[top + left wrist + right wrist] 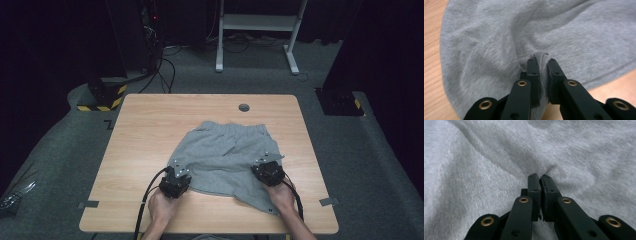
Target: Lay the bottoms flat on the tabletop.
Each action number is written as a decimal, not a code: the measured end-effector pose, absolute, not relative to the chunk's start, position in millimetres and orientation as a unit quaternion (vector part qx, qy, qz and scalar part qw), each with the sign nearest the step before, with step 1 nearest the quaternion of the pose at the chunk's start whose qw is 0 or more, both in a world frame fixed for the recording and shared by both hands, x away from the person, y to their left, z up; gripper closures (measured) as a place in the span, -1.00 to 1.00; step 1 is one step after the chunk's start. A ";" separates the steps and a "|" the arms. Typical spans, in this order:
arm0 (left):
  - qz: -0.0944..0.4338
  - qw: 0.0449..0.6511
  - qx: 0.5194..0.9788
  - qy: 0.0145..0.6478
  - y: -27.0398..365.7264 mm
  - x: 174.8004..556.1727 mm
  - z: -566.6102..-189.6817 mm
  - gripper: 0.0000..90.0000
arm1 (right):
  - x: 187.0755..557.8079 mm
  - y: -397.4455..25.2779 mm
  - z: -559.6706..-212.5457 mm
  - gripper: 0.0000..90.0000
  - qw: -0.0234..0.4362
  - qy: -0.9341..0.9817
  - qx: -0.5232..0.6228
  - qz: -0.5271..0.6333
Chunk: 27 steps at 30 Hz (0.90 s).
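Pinching the grey shorts [225,155] with both tongs, near my side of the table [145,125].

My left gripper [541,61] is clenched on a fold of the hem, and my right gripper [540,178] is closed on a ridge of cloth at the other leg. The shorts lie in the middle of the table, with bare wood all around, wider on the left. A small round hole [244,107] sits beyond the waistband. Around the table there is grey carpet [55,150], and a white frame [257,30] stands further back.
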<state>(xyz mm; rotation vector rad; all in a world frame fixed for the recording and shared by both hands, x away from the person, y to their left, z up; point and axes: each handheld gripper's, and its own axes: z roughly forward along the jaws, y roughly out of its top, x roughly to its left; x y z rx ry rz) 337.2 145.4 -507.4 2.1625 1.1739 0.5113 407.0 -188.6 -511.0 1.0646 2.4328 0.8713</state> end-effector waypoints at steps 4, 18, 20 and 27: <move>0.190 0.316 0.817 0.443 156.7 320.5 -504.6 0.84 | 411.2 -190.5 -512.3 0.93 0.176 0.851 0.383 0.313; 0.214 0.355 0.798 0.436 154.1 334.2 -493.2 0.14 | 395.8 -206.3 -497.6 0.46 0.175 0.829 0.398 0.352; 0.214 0.353 0.794 0.446 156.6 342.3 -494.5 0.08 | 389.3 -210.7 -496.5 0.44 0.170 0.829 0.401 0.351; 0.195 0.331 0.801 0.459 162.8 355.6 -507.4 0.36 | 374.3 -214.8 -512.3 0.75 0.152 0.850 0.384 0.327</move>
